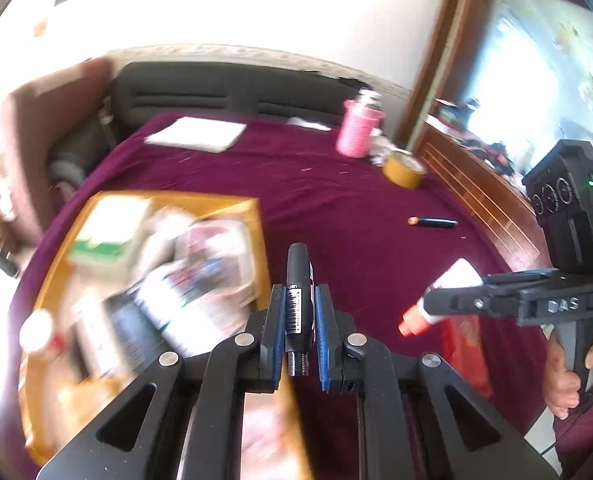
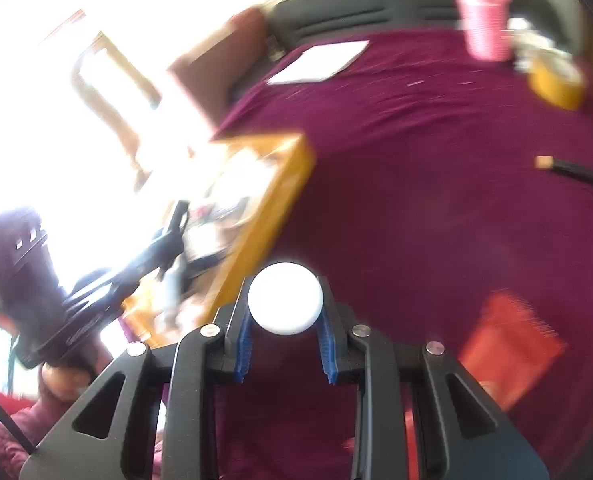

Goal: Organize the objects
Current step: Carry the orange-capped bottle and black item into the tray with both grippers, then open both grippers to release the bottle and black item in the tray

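My left gripper (image 1: pixel 298 316) is shut on a black marker (image 1: pixel 297 280) with a barcode label, held above the maroon tablecloth (image 1: pixel 336 200) beside a wooden tray (image 1: pixel 232 202). The tray holds several blurred packets and a box. My right gripper (image 2: pixel 285 312) is shut on a white glue bottle (image 2: pixel 285 298); in the left wrist view it (image 1: pixel 432 304) holds that bottle (image 1: pixel 452 280), with its orange cap pointing down left. The left gripper shows at the left of the right wrist view (image 2: pixel 176 216), over the tray (image 2: pixel 288 172).
A dark pen (image 1: pixel 432 221) lies on the cloth to the right. A pink cup (image 1: pixel 356 132), a yellow tape roll (image 1: pixel 403 170) and white paper (image 1: pixel 196 134) sit toward the back. A red packet (image 2: pixel 508 344) lies near the front. A dark sofa (image 1: pixel 224 88) is behind.
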Demonstrator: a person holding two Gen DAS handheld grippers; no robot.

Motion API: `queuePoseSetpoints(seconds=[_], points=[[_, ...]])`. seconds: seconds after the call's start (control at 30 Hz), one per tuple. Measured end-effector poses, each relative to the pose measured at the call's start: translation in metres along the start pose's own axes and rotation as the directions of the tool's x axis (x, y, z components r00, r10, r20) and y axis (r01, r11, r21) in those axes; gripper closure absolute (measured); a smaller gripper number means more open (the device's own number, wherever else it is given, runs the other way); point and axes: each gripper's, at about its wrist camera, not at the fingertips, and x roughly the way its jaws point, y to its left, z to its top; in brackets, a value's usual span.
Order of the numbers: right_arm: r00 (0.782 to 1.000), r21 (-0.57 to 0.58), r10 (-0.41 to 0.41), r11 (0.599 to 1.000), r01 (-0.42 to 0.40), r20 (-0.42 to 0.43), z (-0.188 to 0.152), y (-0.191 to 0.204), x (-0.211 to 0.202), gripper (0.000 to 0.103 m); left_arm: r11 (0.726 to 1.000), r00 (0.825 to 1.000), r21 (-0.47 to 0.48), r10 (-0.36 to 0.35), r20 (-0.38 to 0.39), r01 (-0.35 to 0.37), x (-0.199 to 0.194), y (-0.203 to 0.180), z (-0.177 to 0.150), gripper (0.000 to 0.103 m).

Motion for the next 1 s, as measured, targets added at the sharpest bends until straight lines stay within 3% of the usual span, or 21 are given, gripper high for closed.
queuePoseSetpoints(seconds=[0.2,0.37,0.5,0.57,0.67,0.73,0.8,0.87,0.9,0.93,1.0], points=[[0.982,-0.087,0.079,0.992,-0.095,-0.174,-0.01,0.067,0.06,0.078,0.989,0.997,-0.147,0.02,-0.076,-0.031,0.003,0.057,-0.034,0.092],[0.968,-0.135,-0.032,0.991,-0.002,-0.247,-0.005,0.094,0.112,0.078,0.982,0.994,-0.191,-0.026,-0.105,0.006,0.027,0.065,-0.046,0.092],[0.955,-0.164,-0.16,0.979,0.121,-0.248,0.012,0.095,0.14,0.076,0.985,0.997,-0.169,0.003,-0.076,-0.016,0.027,0.06,-0.049,0.09],[0.958,-0.154,-0.179,0.977,0.147,-0.225,0.019,0.093,0.143,0.076,0.985,0.998,-0.173,-0.024,-0.065,0.012,0.023,0.063,-0.052,0.072],[0.964,-0.139,-0.206,0.973,0.184,-0.168,0.03,0.091,0.14,0.073,0.994,0.999,-0.106,0.037,-0.017,-0.039,0.013,0.054,-0.052,0.046],[0.974,-0.132,-0.196,0.975,0.181,-0.117,0.032,0.092,0.128,0.07,0.991,0.993,-0.066,0.115,0.037,-0.113,0.002,0.047,-0.052,0.044],[0.978,-0.11,-0.202,0.974,0.196,-0.049,0.03,0.094,0.113,0.061,0.972,0.966,-0.05,0.235,0.107,-0.231,-0.01,0.04,-0.05,0.042],[0.968,-0.095,-0.246,0.964,0.25,0.044,0.025,0.096,0.097,0.054,0.928,0.907,-0.053,0.373,0.195,-0.37,-0.027,0.032,-0.047,0.026],[0.958,-0.092,-0.272,0.956,0.28,0.092,0.021,0.098,0.09,0.054,0.916,0.885,-0.07,0.399,0.239,-0.394,-0.038,0.029,-0.046,0.02],[0.946,-0.092,-0.294,0.947,0.308,0.136,0.017,0.1,0.083,0.054,0.912,0.866,-0.105,0.409,0.289,-0.396,-0.054,0.027,-0.045,0.005],[0.926,-0.068,-0.314,0.94,0.335,0.208,0.009,0.104,0.071,0.053,0.919,0.839,-0.183,0.394,0.376,-0.35,-0.082,0.028,-0.048,0.001]])
